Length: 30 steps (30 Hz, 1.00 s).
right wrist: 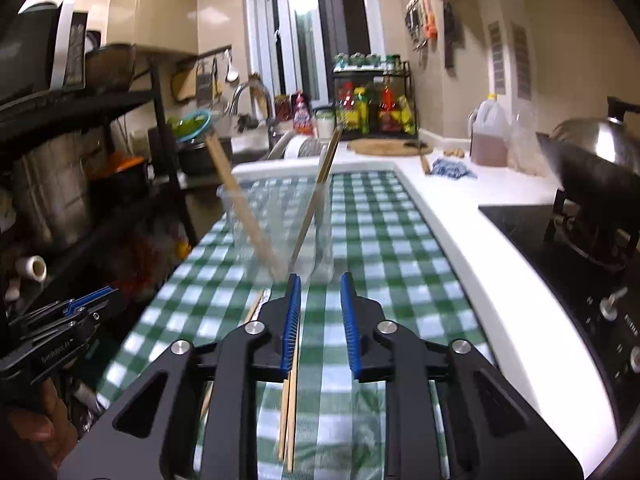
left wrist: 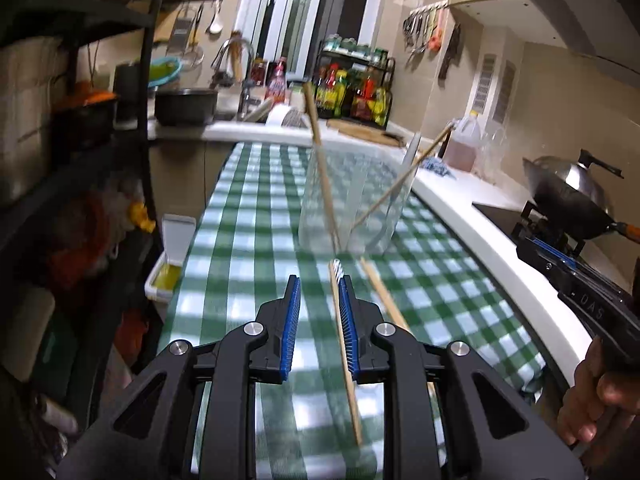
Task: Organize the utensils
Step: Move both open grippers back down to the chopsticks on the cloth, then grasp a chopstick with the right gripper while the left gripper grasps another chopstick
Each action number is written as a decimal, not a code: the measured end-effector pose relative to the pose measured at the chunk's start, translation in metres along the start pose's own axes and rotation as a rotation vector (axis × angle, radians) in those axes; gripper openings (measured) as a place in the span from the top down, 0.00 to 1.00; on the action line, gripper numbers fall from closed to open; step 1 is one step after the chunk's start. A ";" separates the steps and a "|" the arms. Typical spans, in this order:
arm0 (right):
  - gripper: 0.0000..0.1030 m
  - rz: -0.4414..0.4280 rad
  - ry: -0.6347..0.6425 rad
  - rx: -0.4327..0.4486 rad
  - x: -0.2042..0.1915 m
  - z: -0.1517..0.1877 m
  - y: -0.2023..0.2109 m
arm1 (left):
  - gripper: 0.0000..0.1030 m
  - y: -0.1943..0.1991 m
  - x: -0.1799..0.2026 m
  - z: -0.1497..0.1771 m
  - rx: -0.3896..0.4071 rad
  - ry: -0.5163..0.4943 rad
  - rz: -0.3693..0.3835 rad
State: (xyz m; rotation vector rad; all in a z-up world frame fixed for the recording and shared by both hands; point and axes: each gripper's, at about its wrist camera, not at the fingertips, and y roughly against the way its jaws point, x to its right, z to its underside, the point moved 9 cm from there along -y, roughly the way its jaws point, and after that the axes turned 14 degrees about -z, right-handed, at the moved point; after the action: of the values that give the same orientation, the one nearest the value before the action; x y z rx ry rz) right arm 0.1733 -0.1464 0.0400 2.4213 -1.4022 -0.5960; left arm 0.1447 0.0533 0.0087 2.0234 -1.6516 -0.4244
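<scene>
My left fingers [left wrist: 319,292] hover spread apart over the green-and-white checked cloth [left wrist: 248,216] on the surface, grasping nothing. A wooden chopstick [left wrist: 345,354] lies on the cloth beneath them, running along the inner edge of my right-hand blue pad, and a second chopstick [left wrist: 384,296] lies just beside it to the right. Straight ahead stands a clear plastic cup [left wrist: 352,200] with two chopsticks [left wrist: 322,160] leaning in it, their tops splayed apart to left and right. My right fingers [right wrist: 320,294] are released too, parted above the same cloth, with a pair of chopsticks [right wrist: 289,412] lying below my left-hand pad. In the right wrist view the cup [right wrist: 280,228] sits just beyond the fingertips. The frames are blurred, so I cannot tell whether the small silvery tip [left wrist: 337,267] near the loose chopsticks belongs to another utensil. A covered wok [left wrist: 572,200] sits on the stove to the right.
</scene>
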 end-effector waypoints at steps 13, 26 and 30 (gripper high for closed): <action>0.83 -0.011 -0.022 -0.051 0.008 0.028 -0.012 | 0.82 -0.005 -0.012 0.037 -0.056 0.006 -0.023; 0.82 -0.116 -0.106 -0.273 0.005 0.102 -0.057 | 0.83 -0.026 0.025 0.092 -0.177 -0.055 0.052; 0.82 -0.107 -0.075 -0.326 -0.001 0.115 -0.064 | 0.83 -0.030 0.030 0.100 -0.195 -0.067 0.058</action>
State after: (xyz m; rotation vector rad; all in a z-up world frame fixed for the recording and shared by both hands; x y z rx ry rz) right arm 0.1662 -0.1179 -0.0881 2.2402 -1.1066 -0.8755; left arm 0.1231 0.0111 -0.0886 1.8327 -1.6352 -0.6143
